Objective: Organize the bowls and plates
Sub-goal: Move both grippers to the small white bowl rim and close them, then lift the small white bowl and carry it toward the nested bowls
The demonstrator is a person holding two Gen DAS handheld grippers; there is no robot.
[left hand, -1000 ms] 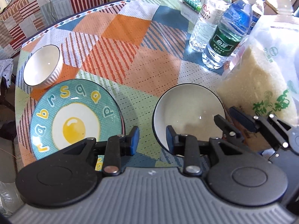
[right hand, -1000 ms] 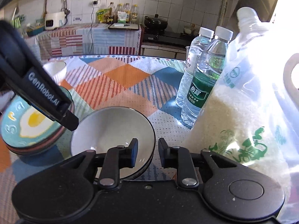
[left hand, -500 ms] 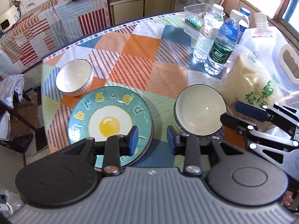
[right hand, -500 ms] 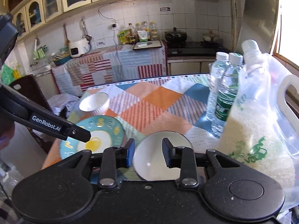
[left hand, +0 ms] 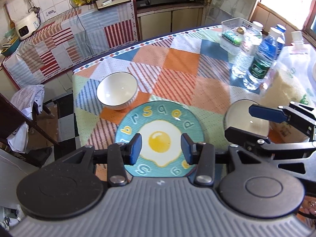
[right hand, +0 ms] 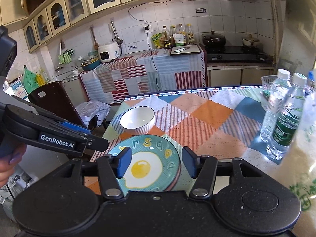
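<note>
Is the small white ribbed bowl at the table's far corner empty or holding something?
Empty: the small white ribbed bowl stands upright, and both wrist views show only bare glazed white inside.

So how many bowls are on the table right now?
2. A small white bowl sits near the table's far-left corner, just beyond the egg plate. A wider shallow bowl sits to the plate's right beside the rice bag, partly hidden by the right gripper.

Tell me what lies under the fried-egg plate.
Under the fried-egg plate, a pinkish-brown rim shows along its right edge, apparently at least one more plate. How many are stacked, and the tablecloth directly beneath, are covered.
</note>
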